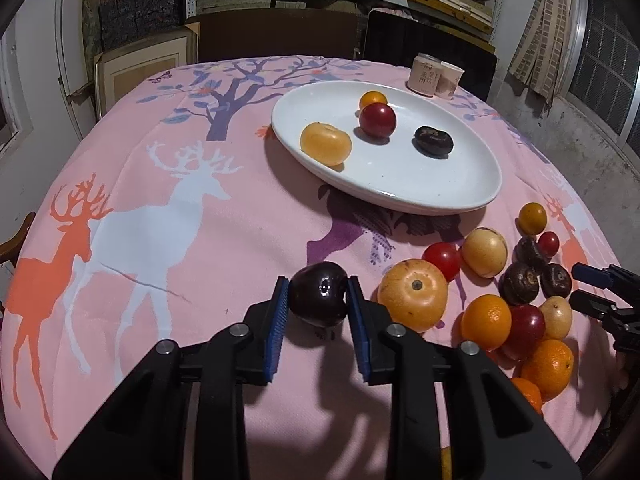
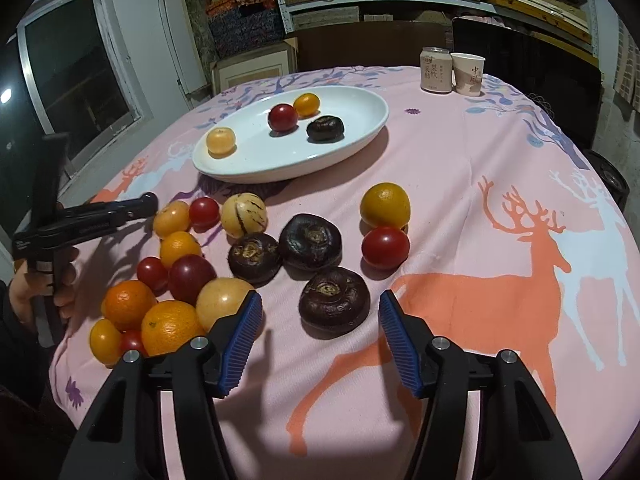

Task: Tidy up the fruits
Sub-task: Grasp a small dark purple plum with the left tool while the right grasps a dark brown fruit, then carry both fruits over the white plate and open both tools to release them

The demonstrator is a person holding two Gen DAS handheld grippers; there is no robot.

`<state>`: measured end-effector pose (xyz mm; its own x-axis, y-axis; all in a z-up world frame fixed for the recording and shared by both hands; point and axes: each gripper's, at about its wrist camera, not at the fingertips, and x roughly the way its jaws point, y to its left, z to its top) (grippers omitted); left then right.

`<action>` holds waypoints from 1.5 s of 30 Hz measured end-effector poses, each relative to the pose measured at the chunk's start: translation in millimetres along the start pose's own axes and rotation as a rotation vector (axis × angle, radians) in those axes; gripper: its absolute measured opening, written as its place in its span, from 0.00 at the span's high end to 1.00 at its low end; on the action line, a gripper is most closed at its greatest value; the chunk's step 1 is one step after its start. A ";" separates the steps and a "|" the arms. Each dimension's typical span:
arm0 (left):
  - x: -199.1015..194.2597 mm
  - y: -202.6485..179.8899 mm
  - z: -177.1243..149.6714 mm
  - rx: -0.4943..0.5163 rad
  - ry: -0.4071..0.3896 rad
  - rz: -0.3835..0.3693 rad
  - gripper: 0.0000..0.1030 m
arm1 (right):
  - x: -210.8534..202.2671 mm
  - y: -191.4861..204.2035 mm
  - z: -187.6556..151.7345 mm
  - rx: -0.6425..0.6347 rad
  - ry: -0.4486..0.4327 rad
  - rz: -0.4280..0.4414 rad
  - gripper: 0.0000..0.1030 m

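Left wrist view: my left gripper (image 1: 318, 300) pinches a glossy dark plum (image 1: 319, 299) between both pads. It is round and slick, so my worry is it squirting out on the way to the white plate (image 1: 460, 196), far ahead. My right gripper (image 2: 320, 318) gapes wide, holding nothing, with a dark water chestnut (image 2: 334, 302) between its fingers; closing carelessly could nudge the fruit pile (image 2: 168, 280) to its left.

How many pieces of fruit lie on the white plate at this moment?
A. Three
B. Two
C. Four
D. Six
C. The white plate holds four: a pale orange fruit, a red one, a small orange one and a dark brown one; the left gripper holds a dark fruit short of the plate.
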<state>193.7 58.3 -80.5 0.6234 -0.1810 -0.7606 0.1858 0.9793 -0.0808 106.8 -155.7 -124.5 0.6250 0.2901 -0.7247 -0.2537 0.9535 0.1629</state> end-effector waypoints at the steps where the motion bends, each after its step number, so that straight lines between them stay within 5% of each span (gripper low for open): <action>1: -0.6 0.1 -0.6 -0.002 0.001 -0.004 0.73 | 3.1 -0.7 0.8 0.000 0.008 -0.007 0.40; 6: 1.8 0.5 -3.2 -0.006 0.012 -0.003 0.73 | 19.7 2.3 3.6 -0.014 0.069 -0.019 0.44; 9: 1.6 1.1 -4.1 -0.009 0.010 0.001 0.73 | 21.1 3.8 3.7 -0.027 0.065 -0.059 0.59; 34: -55.0 -25.3 -12.6 0.030 -0.063 -0.063 0.73 | -32.4 -9.3 11.5 0.029 -0.095 -0.001 0.60; 45: -34.2 -54.5 56.3 0.066 -0.067 -0.108 0.73 | -43.3 -9.0 102.0 -0.047 -0.231 -0.052 0.60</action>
<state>205.0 6.0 -13.8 0.6464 -0.2925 -0.7047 0.3021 0.9462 -0.1155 157.4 -168.4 -26.3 0.7890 0.2566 -0.5583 -0.2470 0.9644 0.0942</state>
